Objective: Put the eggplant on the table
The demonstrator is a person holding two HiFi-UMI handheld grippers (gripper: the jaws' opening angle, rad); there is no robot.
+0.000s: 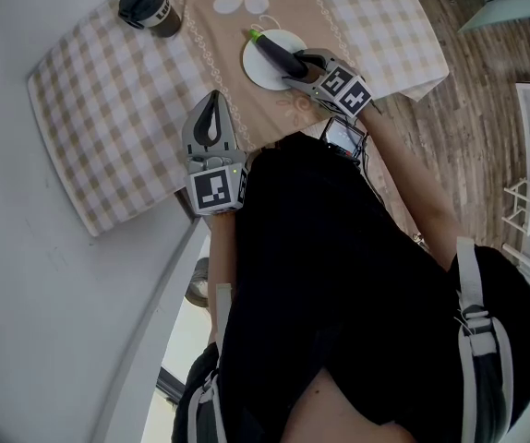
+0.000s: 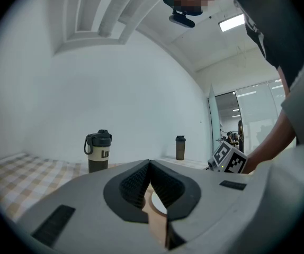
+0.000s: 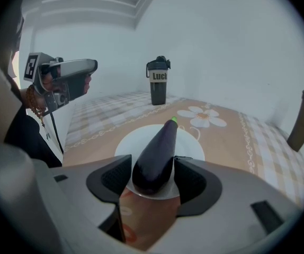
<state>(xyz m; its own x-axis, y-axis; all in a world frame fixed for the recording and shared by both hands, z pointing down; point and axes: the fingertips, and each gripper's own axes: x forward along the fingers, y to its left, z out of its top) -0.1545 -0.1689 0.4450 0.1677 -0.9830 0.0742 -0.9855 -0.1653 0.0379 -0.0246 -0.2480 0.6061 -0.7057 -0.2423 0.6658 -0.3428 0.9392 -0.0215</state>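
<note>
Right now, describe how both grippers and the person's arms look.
The left gripper and right gripper are grey, with black ribbed pads and a cube of black-and-white square markers. The person wears a black top; forearms bare.

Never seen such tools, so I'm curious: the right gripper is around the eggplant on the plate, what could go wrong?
The eggplant looks smooth and tapered, so it may slip when the right gripper, jaws apart around its thick end, closes. The jaws sit low by the plate and might nudge it.
</note>
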